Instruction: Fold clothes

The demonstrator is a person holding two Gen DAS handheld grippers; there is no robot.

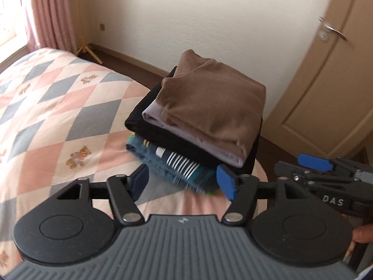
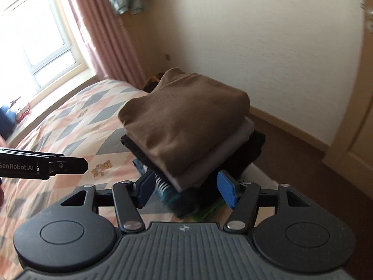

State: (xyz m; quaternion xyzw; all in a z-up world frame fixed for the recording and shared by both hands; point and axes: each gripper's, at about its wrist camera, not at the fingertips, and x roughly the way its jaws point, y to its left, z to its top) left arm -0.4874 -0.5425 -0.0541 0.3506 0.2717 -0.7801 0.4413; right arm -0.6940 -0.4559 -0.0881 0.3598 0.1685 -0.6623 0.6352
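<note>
A stack of folded clothes sits at the corner of the bed. A brown garment lies on top, over a lilac one, a black one and striped and blue denim pieces at the bottom. My left gripper is open, its fingers just in front of the stack's lower edge, holding nothing. My right gripper is open, its fingers either side of the stack's near bottom corner; the brown garment fills that view. The right gripper also shows in the left wrist view.
The bed has a pink, grey and white diamond quilt with teddy bears. The stack stands near the bed's edge, with dark floor beyond. A wall, pink curtains, a window and a beige door surround the bed.
</note>
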